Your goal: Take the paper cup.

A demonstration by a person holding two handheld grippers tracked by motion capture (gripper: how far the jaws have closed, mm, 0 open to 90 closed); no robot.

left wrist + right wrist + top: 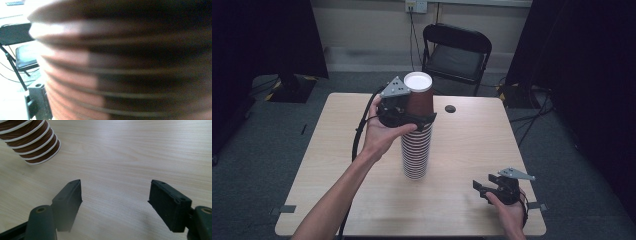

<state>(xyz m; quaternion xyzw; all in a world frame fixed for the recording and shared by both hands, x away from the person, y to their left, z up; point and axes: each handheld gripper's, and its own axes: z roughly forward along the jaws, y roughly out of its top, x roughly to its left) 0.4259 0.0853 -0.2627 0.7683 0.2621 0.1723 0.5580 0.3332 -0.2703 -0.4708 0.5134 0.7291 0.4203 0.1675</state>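
Observation:
A tall stack of upside-down brown paper cups [416, 152] with white rims stands mid-table. Its top cup [419, 92] shows a white base. My left gripper [420, 118] reaches around the stack just under that top cup, one jaw on each side, and looks open. The left gripper view is a blurred close-up of the ribbed cup stack [125, 62]. My right gripper [480, 189] rests low near the table's front right, well apart from the stack. Its jaws stand wide open over bare wood [115, 195], and the stack's bottom cups [32, 142] are at the upper left.
The light wooden table [472, 140] carries a small dark round spot [450, 108] behind the stack. A black folding chair [455, 52] stands beyond the far edge and also shows as the chair [23, 55] in the left gripper view. Dark curtains hang at both sides.

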